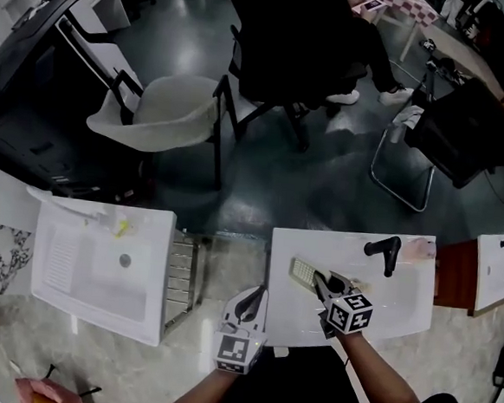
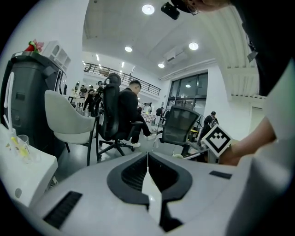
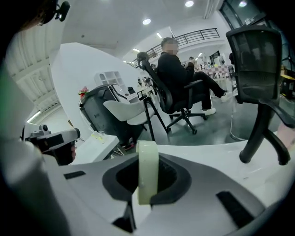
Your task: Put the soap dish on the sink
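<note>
A pale green ribbed soap dish [image 1: 302,272] hangs over the left part of the white sink [image 1: 400,308], and my right gripper [image 1: 319,285] is shut on it. In the right gripper view the soap dish [image 3: 147,177] stands edge-on between the jaws, above the sink's rim [image 3: 207,154], with the black faucet [image 3: 262,131] to the right. That faucet [image 1: 385,251] rises at the sink's far edge. My left gripper [image 1: 256,297] is at the sink's near left corner. Its jaws meet with nothing between them, as the left gripper view shows at the left gripper [image 2: 147,159].
A second white sink [image 1: 73,269] lies to the left with a clear cup [image 1: 121,226] on it, and a metal rack [image 1: 182,273] sits between the two. Beyond stand a white chair [image 1: 168,111], a seated person's black office chair [image 1: 290,43] and another black chair [image 1: 466,126].
</note>
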